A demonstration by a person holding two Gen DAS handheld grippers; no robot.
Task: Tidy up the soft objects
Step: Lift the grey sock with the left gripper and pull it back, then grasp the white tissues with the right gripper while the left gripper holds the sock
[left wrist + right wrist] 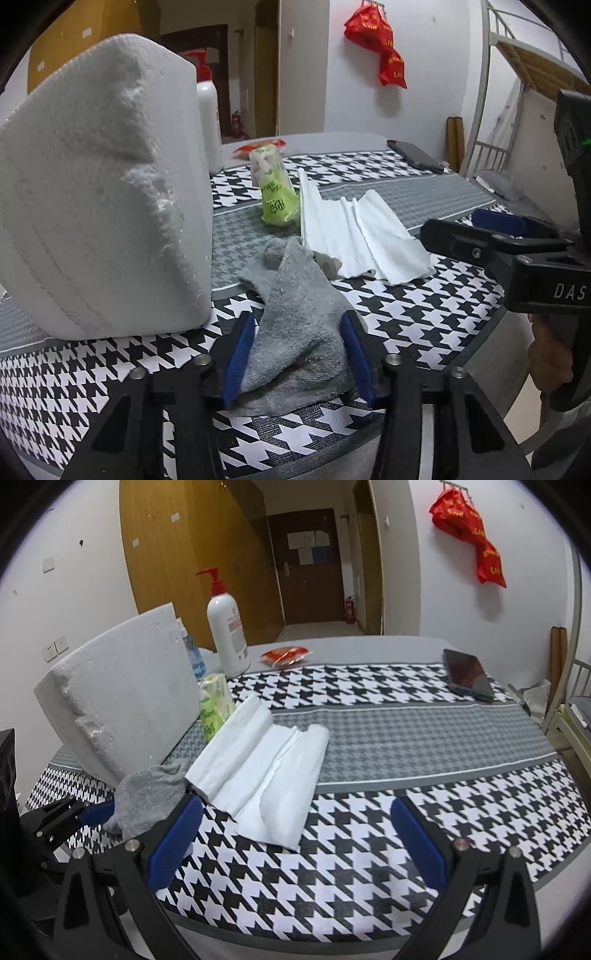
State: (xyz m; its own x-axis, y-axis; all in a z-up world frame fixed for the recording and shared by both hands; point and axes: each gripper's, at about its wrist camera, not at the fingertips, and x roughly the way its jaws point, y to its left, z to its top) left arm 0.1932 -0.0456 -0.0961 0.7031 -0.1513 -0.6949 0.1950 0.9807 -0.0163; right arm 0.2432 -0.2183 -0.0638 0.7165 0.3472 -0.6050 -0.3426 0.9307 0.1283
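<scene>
The grey cloth [295, 325] lies crumpled on the houndstooth table cover [406, 314], at the foot of the white foam block [99, 192], touching or nearly touching its lower corner. Its near end sits between the blue pads [240, 354] of the left gripper [299, 354], whose jaws stand partly spread; whether the pads press on the cloth or only flank it is hard to tell, as the fabric bulges against the right pad and hides the contact. The cloth's long axis runs from the gripper away toward the far side of the table, its far tip folded over and partly hiding its own edge.

Just beyond the cloth, overlapping its far tip in the left wrist view, lies a pleated white paper towel [266, 775], stretched from the block outward toward the open table. Behind the cloth, beside the foam block, stands a green tissue pack [275, 192], its base half hidden by the towel in the right wrist view. Behind the block, a white pump bottle [226, 635] with a red top and a blue-labelled bottle, mostly concealed. Farther from the cloth lie a red packet [284, 655] and a dark phone [467, 675].

The right gripper [295, 842] hovers over bare cover, beside the cloth, jaws wide apart with nothing between them. A hand [550, 354] holding it is cut off at the frame edge.
</scene>
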